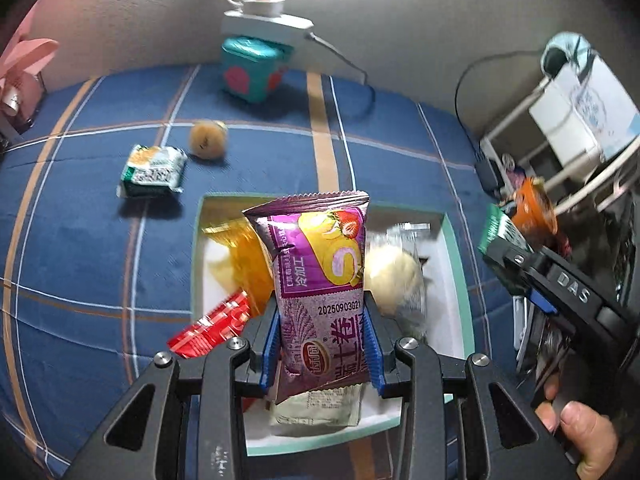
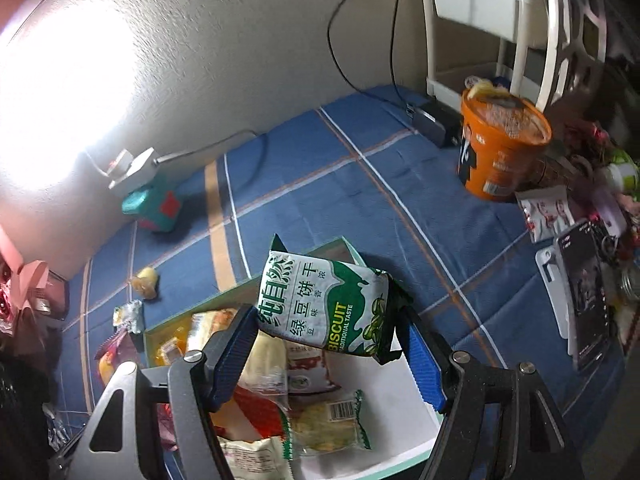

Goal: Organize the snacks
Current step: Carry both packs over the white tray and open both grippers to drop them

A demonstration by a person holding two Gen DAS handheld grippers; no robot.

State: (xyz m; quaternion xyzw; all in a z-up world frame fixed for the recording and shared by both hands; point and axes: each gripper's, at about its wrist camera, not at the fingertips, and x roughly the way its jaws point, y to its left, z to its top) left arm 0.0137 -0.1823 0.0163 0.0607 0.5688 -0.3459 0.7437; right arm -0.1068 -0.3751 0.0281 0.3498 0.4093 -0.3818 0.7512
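My left gripper (image 1: 322, 344) is shut on a purple roll-cake packet (image 1: 320, 276), which stands upright between the blue pads. Below it lies an open white box with a teal rim (image 1: 456, 272) that holds several snacks. My right gripper (image 2: 332, 344) is shut on a green-and-white biscuit packet (image 2: 324, 308), held above the same box (image 2: 392, 400). In the left wrist view the right gripper (image 1: 504, 252) comes in from the right with a hand (image 1: 576, 424) on its handle. A second green packet (image 1: 154, 172) and a round yellow snack (image 1: 206, 140) lie loose on the blue plaid cloth.
A teal tin (image 1: 252, 68) and a white device with a cable (image 1: 272, 20) sit by the back wall. An orange cup (image 2: 500, 148), a white rack (image 2: 480, 20), a phone (image 2: 584, 292) and clutter crowd the right side. Pink items (image 1: 24, 72) stand at the far left.
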